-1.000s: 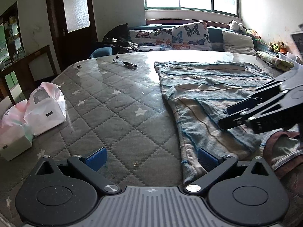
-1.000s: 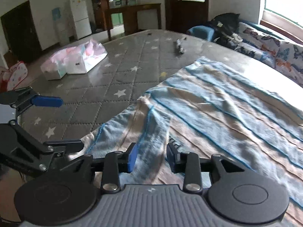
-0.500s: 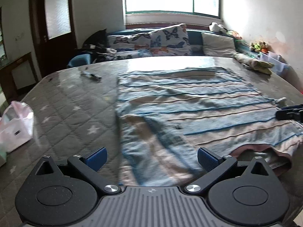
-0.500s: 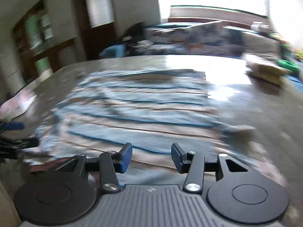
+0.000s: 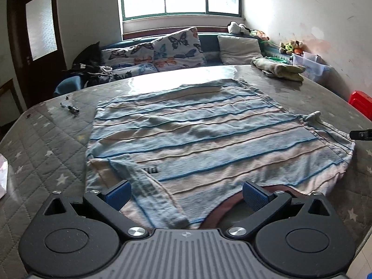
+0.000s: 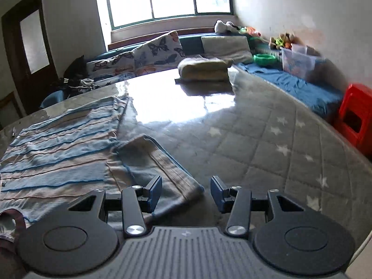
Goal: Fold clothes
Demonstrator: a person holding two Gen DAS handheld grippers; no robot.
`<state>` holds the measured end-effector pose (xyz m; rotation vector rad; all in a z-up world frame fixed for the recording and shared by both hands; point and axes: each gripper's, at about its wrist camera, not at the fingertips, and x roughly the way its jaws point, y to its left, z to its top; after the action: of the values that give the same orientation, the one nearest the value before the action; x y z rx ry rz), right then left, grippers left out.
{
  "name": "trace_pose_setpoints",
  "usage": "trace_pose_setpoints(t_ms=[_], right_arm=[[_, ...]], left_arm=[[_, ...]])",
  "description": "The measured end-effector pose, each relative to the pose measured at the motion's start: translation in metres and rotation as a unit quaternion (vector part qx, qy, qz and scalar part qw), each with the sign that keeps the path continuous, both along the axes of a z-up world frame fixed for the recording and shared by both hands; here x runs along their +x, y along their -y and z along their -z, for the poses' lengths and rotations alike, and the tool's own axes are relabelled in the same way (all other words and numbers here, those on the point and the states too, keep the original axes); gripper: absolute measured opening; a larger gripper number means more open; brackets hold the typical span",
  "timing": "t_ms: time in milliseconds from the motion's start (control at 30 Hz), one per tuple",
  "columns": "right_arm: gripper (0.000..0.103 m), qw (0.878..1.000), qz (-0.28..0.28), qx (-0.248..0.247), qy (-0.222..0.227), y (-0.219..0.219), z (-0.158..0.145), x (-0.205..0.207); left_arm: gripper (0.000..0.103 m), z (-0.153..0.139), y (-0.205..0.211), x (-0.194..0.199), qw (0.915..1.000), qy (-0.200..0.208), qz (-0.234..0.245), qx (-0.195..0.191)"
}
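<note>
A blue and beige striped shirt [image 5: 197, 139] lies spread flat on the grey quilted table [image 5: 46, 144]. Its left sleeve [image 5: 148, 193] is folded in over the body. My left gripper [image 5: 186, 195] hovers open and wide over the near hem, by the dark red collar [image 5: 220, 209], gripping nothing. In the right wrist view the shirt's other sleeve [image 6: 160, 165] stretches out onto the table. Its cuff lies below and between the fingers of my right gripper [image 6: 186, 193], whose jaws stand partly apart with no pad pressing the cloth. The right gripper's tip [image 5: 361, 134] shows at the shirt's right edge.
A folded pale garment [image 6: 204, 69] sits at the table's far side. A small dark object [image 5: 71, 109] lies at the far left. A red stool [image 6: 355, 121] stands beyond the table's right edge. A sofa with butterfly cushions [image 5: 176, 48] runs under the window.
The right gripper swung away from the shirt's left sleeve, across to the right sleeve, and its jaws widened a little. The left gripper shifted right, from the shirt's left edge to the collar.
</note>
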<state>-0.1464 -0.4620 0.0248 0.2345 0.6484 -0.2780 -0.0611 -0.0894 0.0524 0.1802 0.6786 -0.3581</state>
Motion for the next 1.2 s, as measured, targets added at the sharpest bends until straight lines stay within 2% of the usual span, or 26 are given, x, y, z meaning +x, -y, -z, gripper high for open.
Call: trace_pose_setpoints(t_ms=[133,233,267,400,500,700,900,1067,1200], right_arm=[[0.045,1.0,-0.003,0.012,0.001,0.003,0.008,0.002],[0.039,1.0,-0.002,0.016,0.003,0.005,0.011,0.003],[0.036,1.0,-0.001,0.016,0.004,0.005,0.011,0.003],[0.015,1.0,0.002,0.021,0.007,0.007,0.011,0.002],[0.012,0.999,0.001,0.029,0.014,0.008,0.008,0.0],[0.01,0.997,-0.031,0.051,0.054,-0.002,-0.015,-0.006],[0.01,0.991,-0.09,0.059,0.085,-0.029,-0.041,-0.002],[0.01,0.984,-0.141,0.066,0.089,-0.059,-0.046,0.008],[0.01,0.976,-0.189,0.081,0.071,-0.086,-0.038,0.02]], left_arm=[[0.103,0.001,0.01,0.002,0.9999,-0.002,0.006,0.009],[0.103,0.001,0.017,0.003,0.9998,-0.003,0.014,0.011],[0.103,0.001,0.02,0.003,0.9998,-0.003,0.017,0.011],[0.103,0.002,0.03,0.006,0.9995,-0.005,0.027,0.013],[0.103,0.003,0.037,0.007,0.9993,-0.007,0.034,0.013],[0.103,0.006,0.044,0.008,0.9989,-0.01,0.045,0.011],[0.103,0.008,0.044,0.007,0.9988,-0.014,0.046,0.008],[0.103,0.009,0.043,0.007,0.9989,-0.017,0.043,0.006],[0.103,0.009,0.042,0.007,0.999,-0.018,0.042,0.005]])
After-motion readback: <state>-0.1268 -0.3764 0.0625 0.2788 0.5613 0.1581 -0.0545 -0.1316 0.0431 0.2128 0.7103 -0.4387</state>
